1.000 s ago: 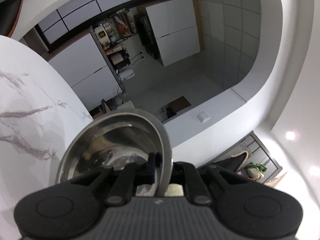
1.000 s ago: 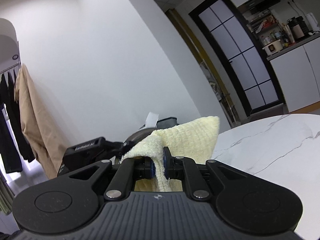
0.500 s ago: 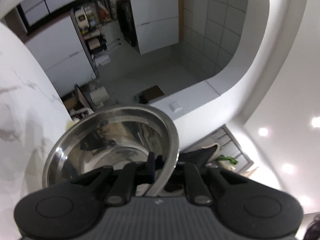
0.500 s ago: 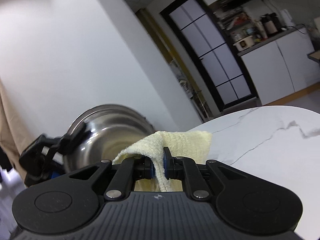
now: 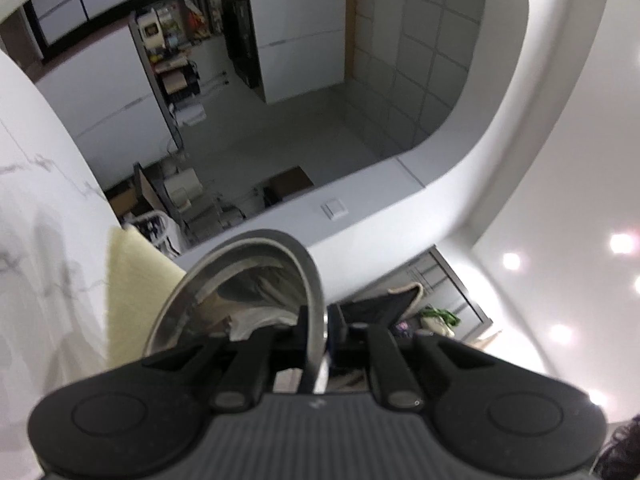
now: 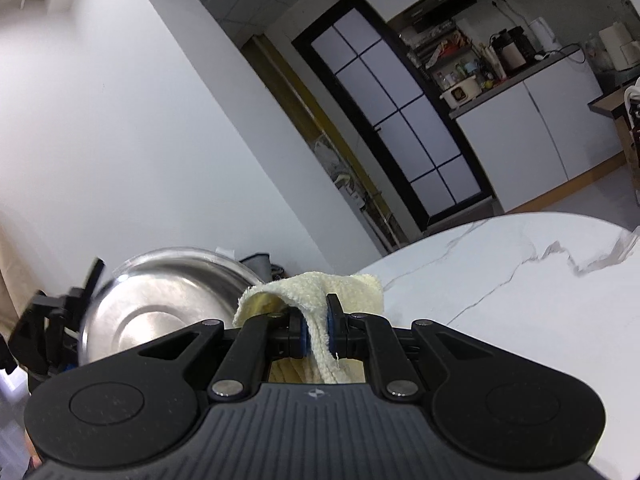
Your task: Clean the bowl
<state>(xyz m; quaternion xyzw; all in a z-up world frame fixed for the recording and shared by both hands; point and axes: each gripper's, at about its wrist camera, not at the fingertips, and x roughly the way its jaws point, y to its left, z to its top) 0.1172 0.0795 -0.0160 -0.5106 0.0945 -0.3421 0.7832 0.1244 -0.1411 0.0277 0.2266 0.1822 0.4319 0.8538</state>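
Holding the bowl up on edge off the counter, the left claw is clamped on its rim. The right claw pinches a yellow cloth just beside it. Looks like wiping is about to start; next, press cloth into the bowl and rub.

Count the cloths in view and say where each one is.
1. A yellow cloth is pinched in the right gripper, beside the steel bowl that the left gripper holds by the rim. Others may be hidden.
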